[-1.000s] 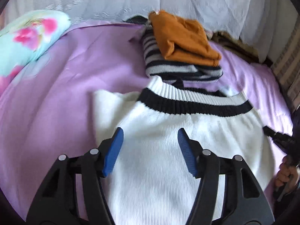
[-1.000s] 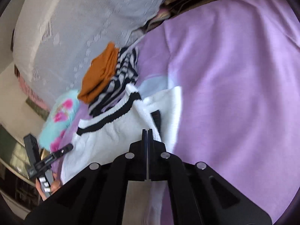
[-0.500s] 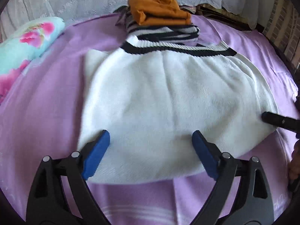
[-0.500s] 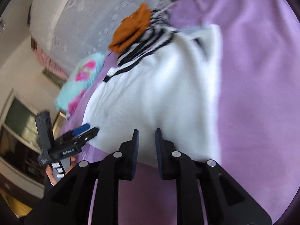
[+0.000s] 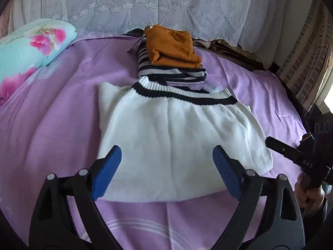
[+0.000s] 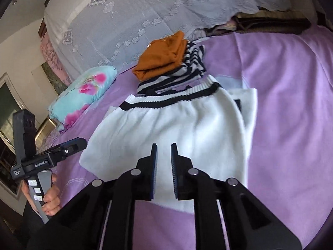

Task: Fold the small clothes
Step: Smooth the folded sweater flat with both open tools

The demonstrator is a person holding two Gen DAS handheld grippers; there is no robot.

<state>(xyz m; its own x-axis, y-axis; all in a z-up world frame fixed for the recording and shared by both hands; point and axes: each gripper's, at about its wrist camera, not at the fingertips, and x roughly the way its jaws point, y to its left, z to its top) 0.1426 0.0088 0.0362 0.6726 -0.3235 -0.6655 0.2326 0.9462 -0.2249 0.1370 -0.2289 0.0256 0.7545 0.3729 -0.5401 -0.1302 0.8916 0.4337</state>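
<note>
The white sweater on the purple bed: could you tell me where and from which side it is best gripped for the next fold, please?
Grip the white sweater at its near plain edge, one corner per gripper, coming in low from the front. That edge lies flat and free on the purple sheet, while the far ribbed band abuts the folded pile. The left gripper is open wide; the right gripper is narrowly open.

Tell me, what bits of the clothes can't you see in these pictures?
- Striped garment: in both views its top hides under the orange garment.
- White sweater: in the left wrist view the left tool covers parts of its near edge; in the right wrist view the right tool does.
- Sweater's underside: lies against the purple sheet.
</note>
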